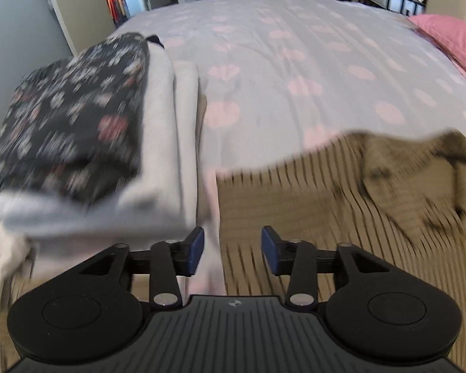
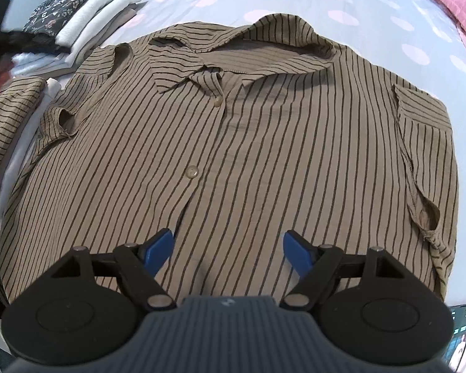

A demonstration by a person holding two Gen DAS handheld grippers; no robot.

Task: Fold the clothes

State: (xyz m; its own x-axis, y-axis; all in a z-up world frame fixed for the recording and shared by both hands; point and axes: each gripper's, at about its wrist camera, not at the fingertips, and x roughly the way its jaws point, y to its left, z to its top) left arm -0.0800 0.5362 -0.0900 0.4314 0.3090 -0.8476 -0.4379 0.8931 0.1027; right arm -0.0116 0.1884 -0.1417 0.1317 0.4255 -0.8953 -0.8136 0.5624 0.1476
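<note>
A tan shirt with dark stripes (image 2: 233, 140) lies spread flat, front up, collar away from me, on the bed. My right gripper (image 2: 228, 250) hovers open over its lower front, near the button placket, with nothing between the pads. In the left wrist view the shirt (image 1: 357, 202) is blurred at lower right. My left gripper (image 1: 233, 245) is open at the shirt's left edge, over a pale strip of cloth, gripping nothing. Left of it stands a stack of folded clothes (image 1: 158, 124), white pieces with a dark floral garment (image 1: 71, 108) on top.
The bed cover (image 1: 295, 62) is pale with pink spots. A pink pillow (image 1: 450, 37) lies at far right. A folded striped garment (image 2: 6, 118) rests on white clothes left of the shirt. A phone (image 2: 463, 326) lies at lower right. A door (image 1: 77, 6) stands beyond the bed.
</note>
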